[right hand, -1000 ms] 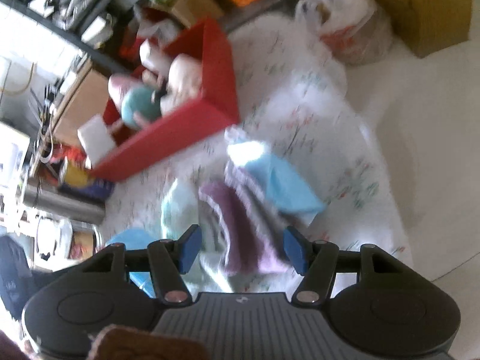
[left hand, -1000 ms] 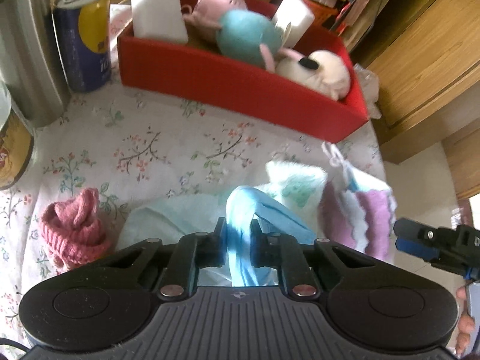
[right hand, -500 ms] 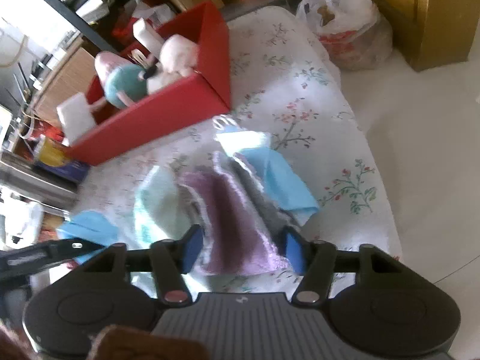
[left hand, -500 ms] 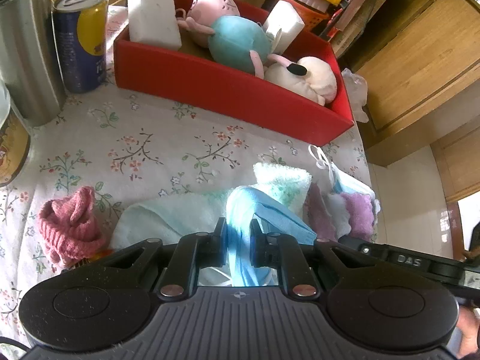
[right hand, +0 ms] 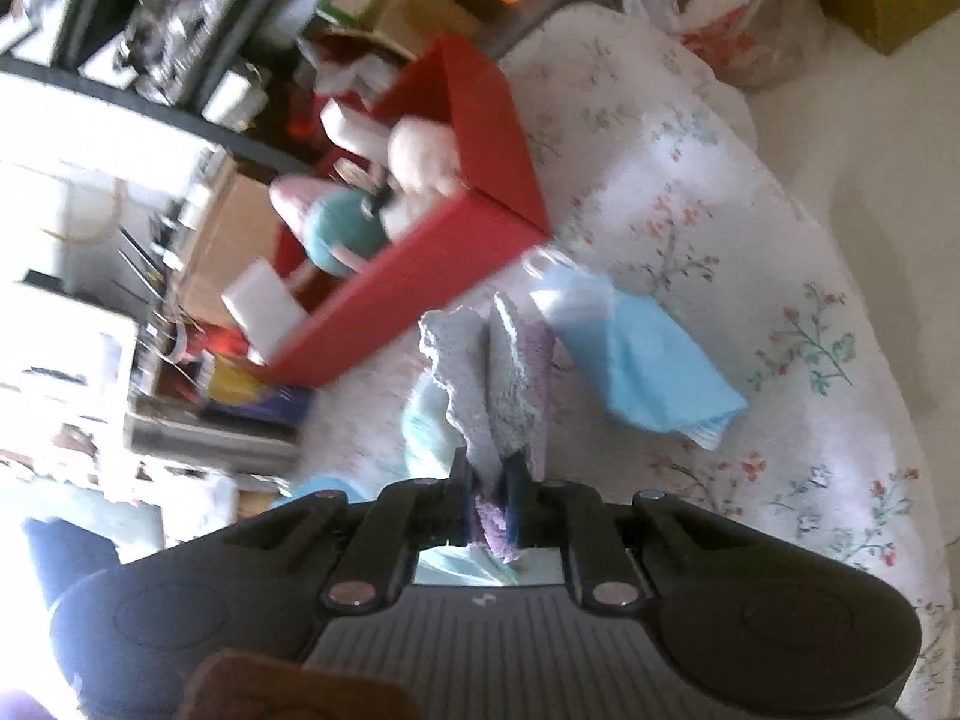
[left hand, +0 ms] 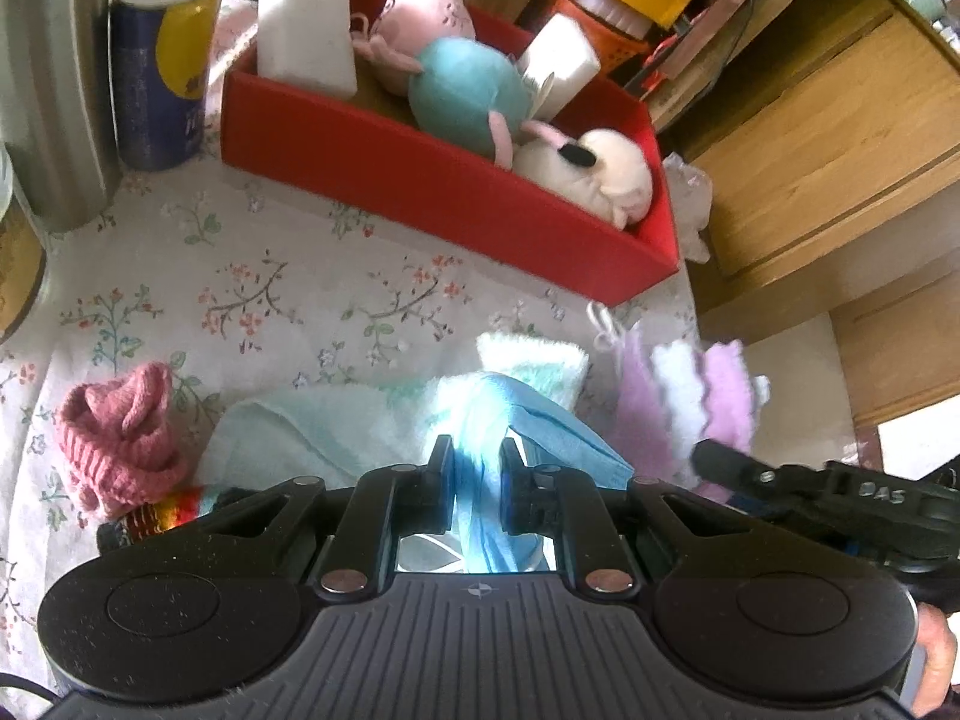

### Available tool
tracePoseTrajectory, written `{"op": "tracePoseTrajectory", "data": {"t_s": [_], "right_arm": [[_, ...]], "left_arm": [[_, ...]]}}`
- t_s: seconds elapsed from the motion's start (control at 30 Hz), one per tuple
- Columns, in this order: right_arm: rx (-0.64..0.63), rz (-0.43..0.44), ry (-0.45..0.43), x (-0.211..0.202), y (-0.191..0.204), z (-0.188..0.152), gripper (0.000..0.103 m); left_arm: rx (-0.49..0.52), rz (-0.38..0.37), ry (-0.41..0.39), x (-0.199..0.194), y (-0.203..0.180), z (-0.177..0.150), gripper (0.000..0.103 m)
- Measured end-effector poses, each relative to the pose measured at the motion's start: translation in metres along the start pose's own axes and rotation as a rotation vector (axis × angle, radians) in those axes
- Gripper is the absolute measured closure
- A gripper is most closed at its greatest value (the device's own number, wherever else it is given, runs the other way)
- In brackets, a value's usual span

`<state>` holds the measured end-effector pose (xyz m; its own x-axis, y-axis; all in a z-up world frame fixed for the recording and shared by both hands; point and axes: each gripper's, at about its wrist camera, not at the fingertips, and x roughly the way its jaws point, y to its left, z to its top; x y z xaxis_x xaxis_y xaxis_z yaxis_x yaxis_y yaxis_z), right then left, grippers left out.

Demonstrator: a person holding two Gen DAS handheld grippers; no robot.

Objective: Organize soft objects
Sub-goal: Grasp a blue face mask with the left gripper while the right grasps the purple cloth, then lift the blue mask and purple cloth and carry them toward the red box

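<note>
Purple scalloped cloth [right hand: 510,372] is pinched tight in your right gripper [right hand: 489,501] fingers. Your left gripper [left hand: 476,480] fingers are clamped on the blue face mask [left hand: 528,426], near the red box [left hand: 444,198].

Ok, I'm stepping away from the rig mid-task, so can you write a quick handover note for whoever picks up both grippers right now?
Left gripper: shut on the light blue face mask.
Right gripper: shut on the purple and white scalloped fleece cloth.
Already in the red cardboard box: two white foam blocks, pink and teal plush toy, cream plush toy.
Still on the floral tablecloth: pink knitted hat, pale mint towel, a second light blue mask.
Left: box both held items, then the rest.
</note>
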<state>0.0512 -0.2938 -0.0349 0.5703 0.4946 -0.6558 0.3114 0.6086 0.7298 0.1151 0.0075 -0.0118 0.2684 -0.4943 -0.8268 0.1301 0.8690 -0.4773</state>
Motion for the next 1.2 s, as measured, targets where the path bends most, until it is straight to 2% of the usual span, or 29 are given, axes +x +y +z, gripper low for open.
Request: {"op": "tracePoseTrajectory", "data": {"t_s": [0.23, 0.7, 0.83, 1.03, 1.2], "right_arm": [[0.032, 0.144, -0.060, -0.021, 0.015, 0.010, 0.103], [0.024, 0.279, -0.129, -0.036, 0.046, 0.018, 0.103], [-0.024, 0.262, -0.185, -0.042, 0.062, 0.022, 0.103], [-0.097, 0.285, -0.269, -0.054, 0.094, 0.034, 0.103], [-0.142, 0.286, -0.319, -0.057, 0.114, 0.041, 0.103]], "left_arm": [[-0.026, -0.067, -0.040, -0.015, 0.000, 0.007, 0.091], [-0.053, -0.127, -0.197, -0.053, -0.008, 0.028, 0.091], [-0.030, -0.100, -0.262, -0.066, -0.016, 0.036, 0.091], [-0.033, -0.129, -0.354, -0.084, -0.023, 0.056, 0.091], [-0.011, -0.103, -0.406, -0.089, -0.033, 0.070, 0.090]]}}
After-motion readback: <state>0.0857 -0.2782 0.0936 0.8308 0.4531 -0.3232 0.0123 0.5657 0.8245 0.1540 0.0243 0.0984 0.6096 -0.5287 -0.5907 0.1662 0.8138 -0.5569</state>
